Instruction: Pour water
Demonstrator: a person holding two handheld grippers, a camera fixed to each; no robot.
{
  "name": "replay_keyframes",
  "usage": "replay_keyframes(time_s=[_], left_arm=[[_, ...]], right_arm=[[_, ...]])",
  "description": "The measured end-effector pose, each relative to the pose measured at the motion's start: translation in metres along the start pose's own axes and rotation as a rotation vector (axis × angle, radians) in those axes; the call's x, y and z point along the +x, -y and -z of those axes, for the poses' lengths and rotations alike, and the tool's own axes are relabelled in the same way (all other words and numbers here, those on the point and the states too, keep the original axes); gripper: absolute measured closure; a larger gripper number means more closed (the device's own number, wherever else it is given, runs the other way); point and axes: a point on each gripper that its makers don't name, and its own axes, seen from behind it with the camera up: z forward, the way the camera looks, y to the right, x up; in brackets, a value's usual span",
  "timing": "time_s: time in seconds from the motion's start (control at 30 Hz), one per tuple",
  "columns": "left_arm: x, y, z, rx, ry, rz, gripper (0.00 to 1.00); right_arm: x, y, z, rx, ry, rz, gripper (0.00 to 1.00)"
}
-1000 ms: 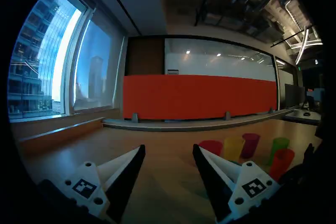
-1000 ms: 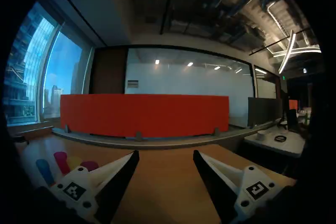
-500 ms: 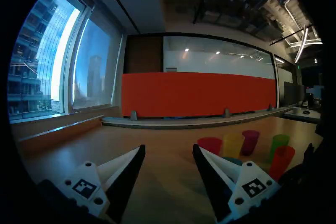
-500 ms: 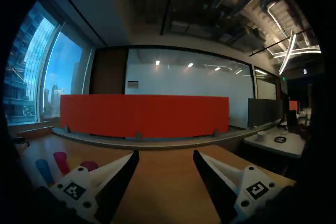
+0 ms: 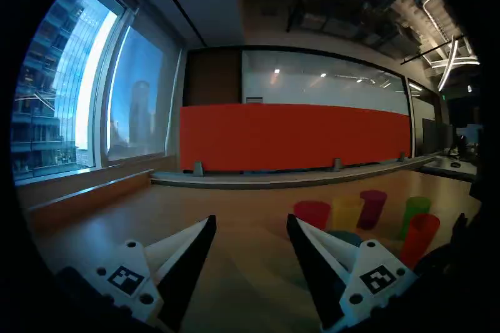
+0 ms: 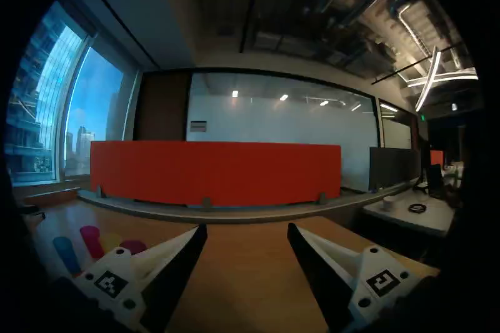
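- Cluster of plastic cups (image 5: pixel 369 217) stands upright on the wooden table (image 5: pixel 249 289), ahead and to the right of the left gripper (image 5: pixel 250 220) in the left gripper view: red cup (image 5: pixel 312 213), yellow cup (image 5: pixel 347 212), magenta cup (image 5: pixel 373 207), green cup (image 5: pixel 415 211) and, nearest, orange cup (image 5: pixel 420 239).
- A dark teal rim shows just behind that gripper's right-hand finger (whether it is another cup cannot be told).
- Contents of the cups cannot be made out.
- Left gripper: held low and level over the table and aimed across it at the orange partition (image 5: pixel 294 136). Its tongs stand apart, with nothing between them but bare wood.
- Right gripper (image 6: pixel 247 228): same low, level attitude, with the tongs likewise apart and holding nothing.
- Right gripper view places the cups at its lower left, partly behind the left-hand finger. A blue cup (image 6: pixel 65 253) is nearest the edge, with a pink one beside it.
- Right gripper view also takes in a white side desk (image 6: pixel 409 211) at right, with small items on it.
- Left gripper view takes in tall windows (image 5: pixel 62 102) along its left side.
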Motion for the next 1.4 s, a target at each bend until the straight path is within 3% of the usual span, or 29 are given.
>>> replay_keyframes(time_s=[0.4,0.7,1.0,1.4], left_arm=[[0.000,0.001,0.000,0.000,0.001,0.000,0.17],[0.000,0.001,0.001,0.001,0.001,0.000,0.17],[0.000,0.002,0.002,0.001,0.001,-0.001,0.17],[0.000,0.002,0.001,0.001,0.001,-0.001,0.17]], right_arm=[[0.002,0.000,0.004,0.015,-0.024,0.004,0.00],[-0.014,0.002,0.003,0.048,-0.028,-0.009,0.01],[-0.026,0.007,-0.002,0.073,-0.058,-0.050,0.00],[-0.054,0.016,-0.009,0.115,-0.037,-0.095,0.01]])
